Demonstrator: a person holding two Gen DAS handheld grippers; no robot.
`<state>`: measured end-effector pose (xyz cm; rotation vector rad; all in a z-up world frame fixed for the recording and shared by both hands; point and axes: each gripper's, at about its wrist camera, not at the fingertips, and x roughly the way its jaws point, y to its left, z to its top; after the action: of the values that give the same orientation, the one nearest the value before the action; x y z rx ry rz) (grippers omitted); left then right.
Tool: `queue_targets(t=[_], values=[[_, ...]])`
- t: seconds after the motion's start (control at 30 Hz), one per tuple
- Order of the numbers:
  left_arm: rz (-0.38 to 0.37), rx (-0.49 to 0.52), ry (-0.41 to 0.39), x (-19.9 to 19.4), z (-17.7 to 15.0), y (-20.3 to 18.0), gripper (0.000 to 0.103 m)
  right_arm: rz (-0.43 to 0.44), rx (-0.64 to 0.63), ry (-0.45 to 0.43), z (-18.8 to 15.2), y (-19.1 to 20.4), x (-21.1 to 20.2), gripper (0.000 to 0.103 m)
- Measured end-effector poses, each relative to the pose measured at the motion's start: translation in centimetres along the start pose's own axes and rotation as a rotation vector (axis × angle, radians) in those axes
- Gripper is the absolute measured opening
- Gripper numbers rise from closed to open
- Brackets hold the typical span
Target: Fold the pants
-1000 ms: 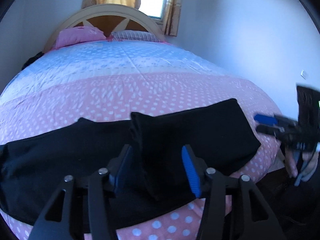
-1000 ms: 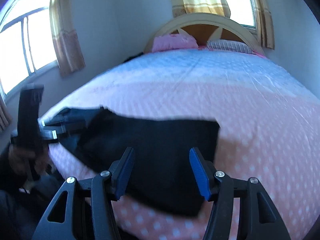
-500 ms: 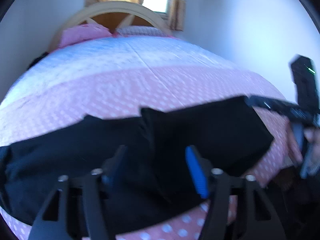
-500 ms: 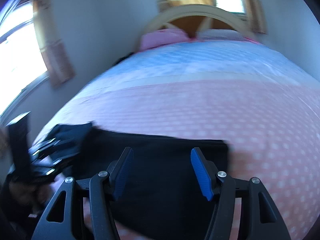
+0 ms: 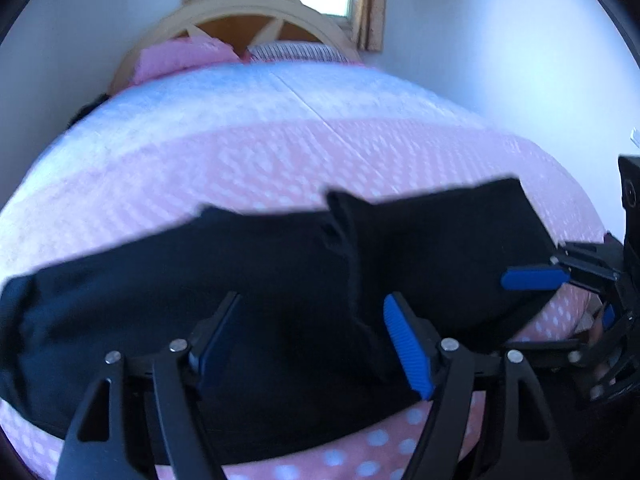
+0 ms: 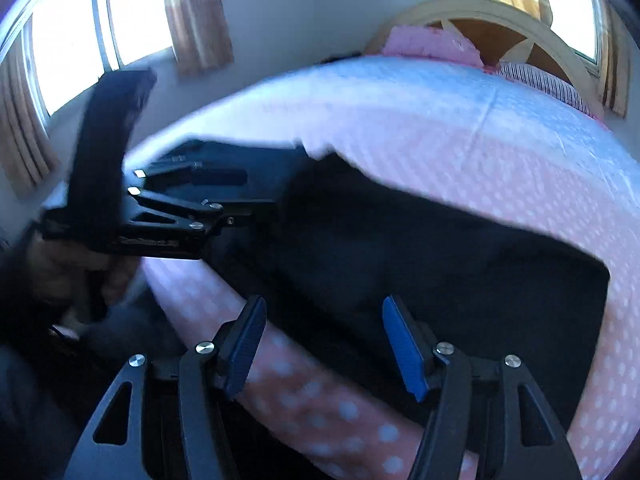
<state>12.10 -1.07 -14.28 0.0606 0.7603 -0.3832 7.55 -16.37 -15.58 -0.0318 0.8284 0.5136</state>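
Black pants (image 5: 440, 248) lie across the near edge of the pink dotted bedspread (image 5: 280, 160), their right part doubled over with a fold edge near the middle. My left gripper (image 5: 312, 332) hovers open just above that fold, nothing between its fingers. The right gripper's blue pad (image 5: 534, 278) shows at the pants' right end. In the right wrist view the pants (image 6: 440, 260) spread ahead, and my right gripper (image 6: 324, 332) stands open over their near edge. The left gripper (image 6: 248, 192) appears side-on over the pants' far left part, held by a hand (image 6: 80, 272).
A wooden headboard (image 5: 256, 16) with a pink pillow (image 5: 180, 56) and a striped pillow (image 5: 292, 50) stands at the far end. A wall (image 5: 500, 60) runs close along the bed's right side. Curtained windows (image 6: 72, 52) are on the left.
Both grippers moved in closer over the pants and toward each other. The right wrist view swung left, so the left gripper now looms larger. Both stayed open; the pants lie as before.
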Motion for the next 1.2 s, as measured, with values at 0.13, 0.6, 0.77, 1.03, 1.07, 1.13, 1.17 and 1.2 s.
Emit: queue_targets(t=[0.13,0.6,0.77,1.03,1.07,1.13,1.17,1.2], values=[[0.121,-0.042,-0.052,-2.8,0.4,5.2,0.079,0.062,-0.04,-0.056,2.1,2.6,0.6,0.062],[0.341,-0.412,0.017,-4.3,-6.2,24.1,0.078,0.117,-0.092,0.102,1.4,4.3,6.2,0.063],[0.304,-0.4,0.014,-4.4,-7.1,22.8,0.078,0.089,-0.09,0.048,1.2,4.9,5.0,0.063],[0.251,-0.403,-0.001,-4.4,-6.9,23.2,0.059,0.154,0.018,-0.07,1.2,3.6,3.0,0.063],[0.247,-0.406,-0.002,-4.2,-6.8,23.3,0.058,0.156,0.023,-0.077,1.2,3.6,2.9,0.063],[0.24,-0.418,-0.006,-4.3,-6.9,23.4,0.057,0.157,0.023,-0.081,1.2,3.7,2.8,0.063],[0.237,-0.419,-0.005,-4.4,-6.9,23.4,0.055,0.156,0.022,-0.081,1.1,3.8,2.9,0.063],[0.23,-0.418,-0.004,-4.4,-6.9,23.5,0.052,0.156,0.02,-0.081,1.1,3.9,3.0,0.063]])
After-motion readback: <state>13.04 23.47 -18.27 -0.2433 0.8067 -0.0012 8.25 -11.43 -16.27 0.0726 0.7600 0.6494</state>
